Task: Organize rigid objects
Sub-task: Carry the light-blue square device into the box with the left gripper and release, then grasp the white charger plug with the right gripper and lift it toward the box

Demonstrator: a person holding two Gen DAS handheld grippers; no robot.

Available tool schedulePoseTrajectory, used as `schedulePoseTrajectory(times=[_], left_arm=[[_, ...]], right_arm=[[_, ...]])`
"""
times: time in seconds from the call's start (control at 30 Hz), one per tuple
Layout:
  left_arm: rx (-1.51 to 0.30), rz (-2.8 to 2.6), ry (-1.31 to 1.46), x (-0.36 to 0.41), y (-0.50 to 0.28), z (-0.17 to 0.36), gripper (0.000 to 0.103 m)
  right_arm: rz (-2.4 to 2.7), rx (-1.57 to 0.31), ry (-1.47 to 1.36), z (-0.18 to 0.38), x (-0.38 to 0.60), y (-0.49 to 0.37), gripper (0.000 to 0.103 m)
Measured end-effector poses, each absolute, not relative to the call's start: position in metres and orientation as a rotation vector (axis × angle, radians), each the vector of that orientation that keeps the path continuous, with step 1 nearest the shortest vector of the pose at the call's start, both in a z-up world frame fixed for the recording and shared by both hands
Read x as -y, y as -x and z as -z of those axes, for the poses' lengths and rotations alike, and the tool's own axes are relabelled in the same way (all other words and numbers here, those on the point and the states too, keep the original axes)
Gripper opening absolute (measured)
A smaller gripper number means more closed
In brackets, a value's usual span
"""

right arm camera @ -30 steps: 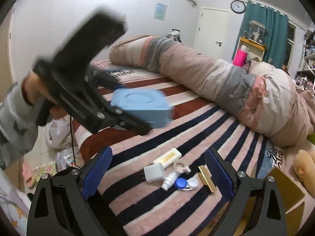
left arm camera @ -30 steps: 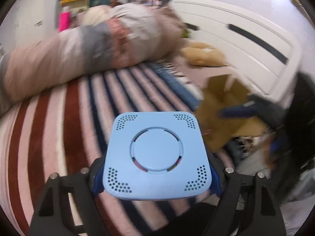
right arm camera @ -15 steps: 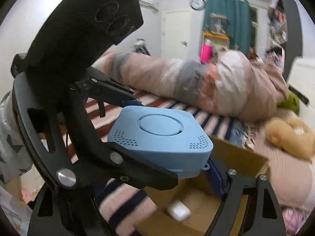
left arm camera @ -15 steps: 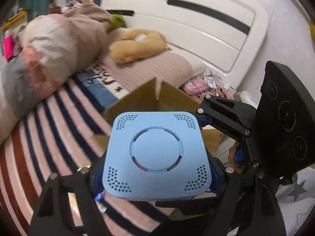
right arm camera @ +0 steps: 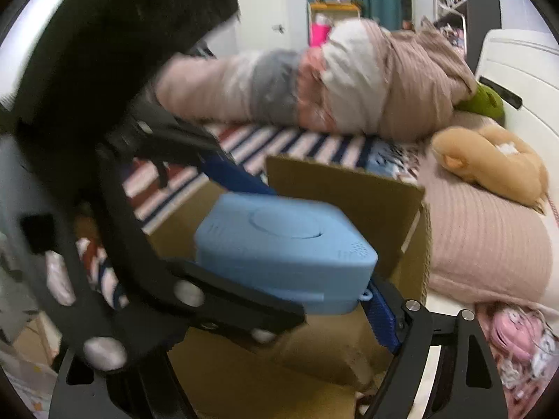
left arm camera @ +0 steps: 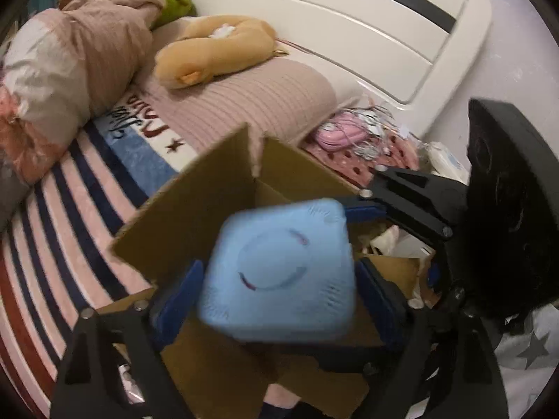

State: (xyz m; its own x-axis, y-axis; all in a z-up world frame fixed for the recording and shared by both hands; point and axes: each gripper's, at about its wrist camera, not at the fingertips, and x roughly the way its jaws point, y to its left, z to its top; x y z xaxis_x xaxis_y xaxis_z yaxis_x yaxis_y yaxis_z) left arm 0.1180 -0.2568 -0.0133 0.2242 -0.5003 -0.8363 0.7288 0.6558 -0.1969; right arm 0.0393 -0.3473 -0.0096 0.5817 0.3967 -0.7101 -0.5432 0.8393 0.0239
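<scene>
A light blue square plastic case (left arm camera: 279,272) with a round lid hangs blurred and tilted between the pads of my left gripper (left arm camera: 276,279), whose jaws stand wider than the case, right above an open cardboard box (left arm camera: 195,223). In the right wrist view the same blue case (right arm camera: 286,251) is over the box (right arm camera: 349,192), with the left gripper's black frame (right arm camera: 139,244) filling the left side. My right gripper (right arm camera: 265,349) is open and empty beside the box; only its right blue pad (right arm camera: 380,317) shows.
The box stands on a striped bedspread (left arm camera: 70,209). A tan plush toy (left arm camera: 216,49) lies on a pink pillow (left arm camera: 251,104) by the white headboard (left arm camera: 349,28). A rolled duvet (right arm camera: 314,80) lies across the bed. Pink clutter (left arm camera: 349,132) sits by the pillow.
My left gripper has swung from over the bedspread to above the box. Its jaws have opened and the blue case has tilted and blurred, coming loose from the pads.
</scene>
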Motion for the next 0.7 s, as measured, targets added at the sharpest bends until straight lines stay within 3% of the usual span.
schedulePoseTrajectory(times=[0.17,0.43,0.57,0.7], left_arm=[[-0.962,0.810,-0.249,0.225,-0.111,-0.001,0.095],[-0.811,0.498,-0.138,0.082,-0.089,-0.030,0.099],[-0.788,0.322,-0.124,0.012,-0.073,-0.016,0.099],[-0.780,0.219,-0.128,-0.038,-0.053,0.018,0.099]], right_arm=[[-0.526,-0.770,0.237,0.009,0.340,-0.031,0.095],[-0.697,-0.647,0.175,-0.028,0.290,-0.004,0.095],[-0.835,-0.605,0.182,-0.037,0.241,0.012,0.093],[-0.940,-0.626,0.196,-0.015,0.185,0.025,0.081]])
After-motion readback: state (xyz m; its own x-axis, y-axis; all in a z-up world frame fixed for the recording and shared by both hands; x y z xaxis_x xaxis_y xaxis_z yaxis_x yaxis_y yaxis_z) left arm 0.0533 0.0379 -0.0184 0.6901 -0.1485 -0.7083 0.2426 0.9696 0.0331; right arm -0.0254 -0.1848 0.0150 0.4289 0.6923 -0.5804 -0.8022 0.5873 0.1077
